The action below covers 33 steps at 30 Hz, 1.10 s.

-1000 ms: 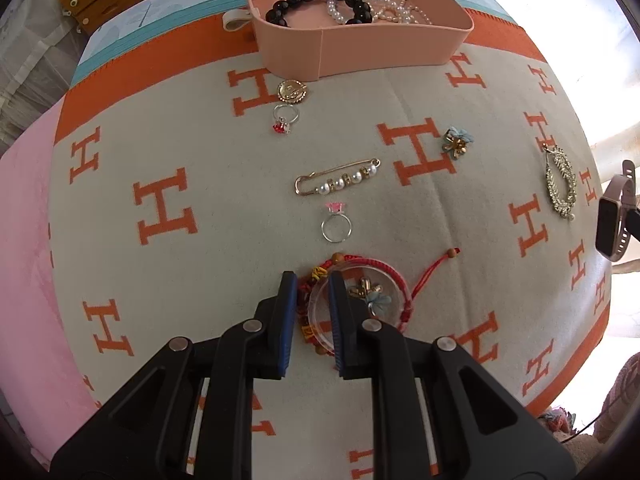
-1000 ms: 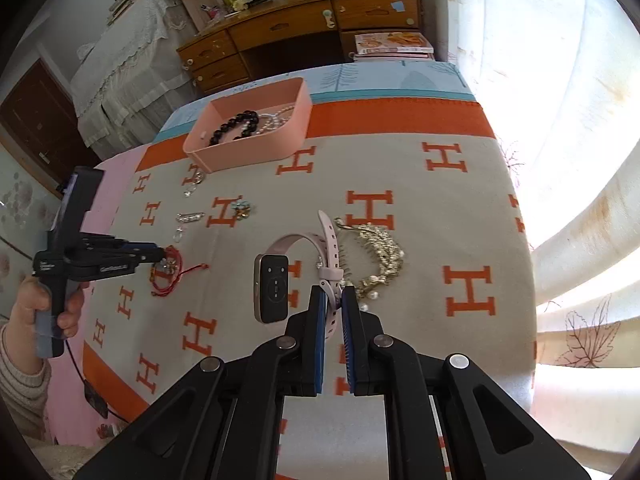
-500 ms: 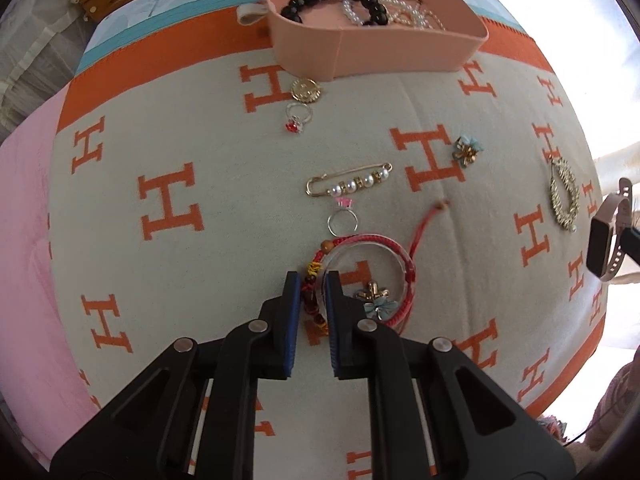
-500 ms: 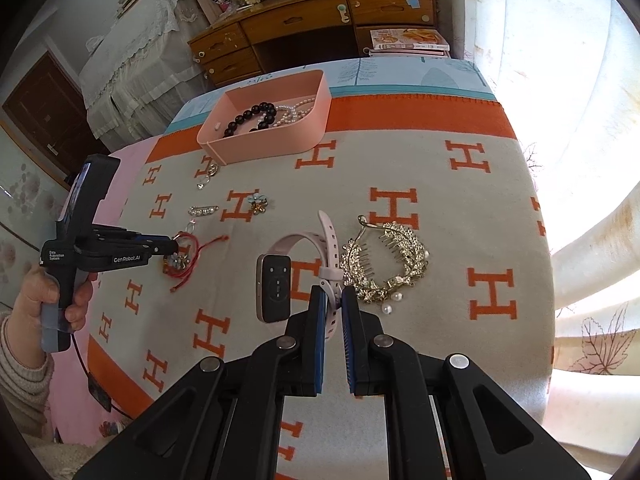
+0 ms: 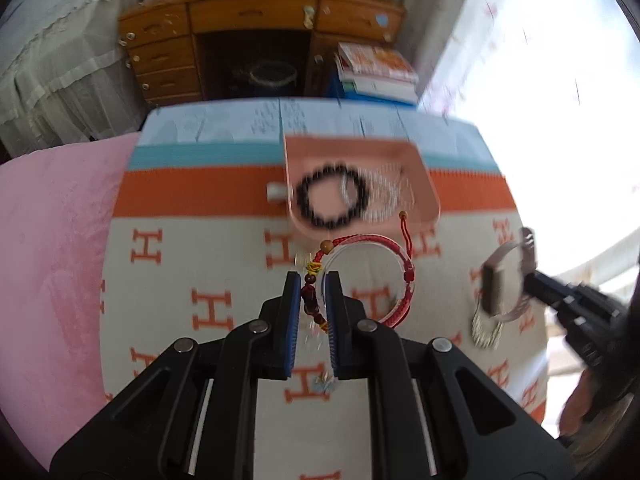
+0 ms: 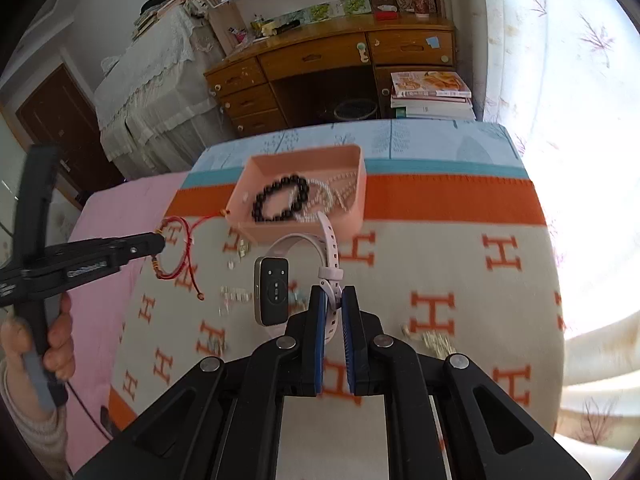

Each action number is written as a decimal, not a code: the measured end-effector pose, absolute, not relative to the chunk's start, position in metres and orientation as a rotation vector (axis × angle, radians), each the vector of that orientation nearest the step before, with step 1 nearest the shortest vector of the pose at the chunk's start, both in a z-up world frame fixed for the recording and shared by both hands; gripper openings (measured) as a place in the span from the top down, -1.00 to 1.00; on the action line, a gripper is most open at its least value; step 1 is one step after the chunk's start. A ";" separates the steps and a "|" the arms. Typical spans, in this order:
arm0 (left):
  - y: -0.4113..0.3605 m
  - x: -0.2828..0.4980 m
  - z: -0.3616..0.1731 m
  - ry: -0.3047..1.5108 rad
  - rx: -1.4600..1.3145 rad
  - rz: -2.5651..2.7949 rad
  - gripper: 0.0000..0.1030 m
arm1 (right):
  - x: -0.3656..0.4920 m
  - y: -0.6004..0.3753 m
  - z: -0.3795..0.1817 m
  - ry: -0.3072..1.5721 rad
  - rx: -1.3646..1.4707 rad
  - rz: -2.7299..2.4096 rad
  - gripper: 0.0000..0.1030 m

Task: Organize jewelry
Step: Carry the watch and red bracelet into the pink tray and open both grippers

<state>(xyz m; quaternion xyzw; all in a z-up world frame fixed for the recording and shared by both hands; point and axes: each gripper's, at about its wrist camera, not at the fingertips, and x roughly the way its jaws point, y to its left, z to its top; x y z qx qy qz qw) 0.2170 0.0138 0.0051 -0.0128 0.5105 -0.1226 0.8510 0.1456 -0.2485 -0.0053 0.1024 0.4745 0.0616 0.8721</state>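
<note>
My left gripper point(image 5: 312, 292) is shut on a red braided bracelet point(image 5: 402, 254) and a clear bangle, lifted off the blanket; from the right wrist view the same left gripper point(image 6: 158, 242) holds the red bracelet point(image 6: 180, 254) in the air. My right gripper point(image 6: 332, 300) is shut on the pale pink strap of a smartwatch point(image 6: 272, 290), also raised; in the left wrist view the smartwatch point(image 5: 494, 288) hangs at the right. A pink tray point(image 6: 356, 196) beyond them holds a black bead bracelet point(image 6: 280, 198) and pearl strands; in the left wrist view the pink tray point(image 5: 426, 188) looks blurred.
Small jewelry pieces point(image 6: 236, 294) lie scattered on the cream and orange H-patterned blanket point(image 6: 460, 264). A gold hair comb point(image 6: 434, 340) lies at the right. A pink cover point(image 5: 56, 240) borders the left. A wooden desk point(image 6: 332, 64) and stacked books point(image 6: 432, 94) stand behind.
Both grippers rose off the blanket. The left one lifted the red bracelet and bangle and tipped up toward the tray. The right one carried the watch up and nearer the tray.
</note>
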 end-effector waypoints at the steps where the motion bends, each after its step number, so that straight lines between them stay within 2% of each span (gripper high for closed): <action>1: 0.013 0.223 0.012 1.055 -0.043 -0.248 0.81 | 0.158 -0.246 -0.005 0.983 0.222 0.123 0.84; 7: 0.006 0.266 0.012 0.978 -0.111 -0.185 0.81 | 0.239 -0.239 -0.028 0.959 0.366 0.079 0.84; 19: -0.018 0.320 -0.068 1.043 -0.075 -0.181 0.80 | 0.326 -0.217 -0.094 1.024 0.384 0.025 0.84; 22: -0.022 0.325 -0.084 1.087 -0.056 -0.188 0.80 | 0.331 -0.214 -0.104 1.036 0.361 0.037 0.73; 24: -0.022 0.325 -0.089 1.106 -0.045 -0.195 0.79 | 0.331 -0.217 -0.108 1.035 0.343 0.023 0.38; 25: -0.022 0.323 -0.090 1.112 -0.042 -0.196 0.79 | 0.330 -0.218 -0.108 1.025 0.338 0.017 0.30; 33: -0.010 0.299 -0.067 1.159 0.010 -0.188 0.79 | 0.290 -0.222 -0.071 0.987 0.242 0.011 0.27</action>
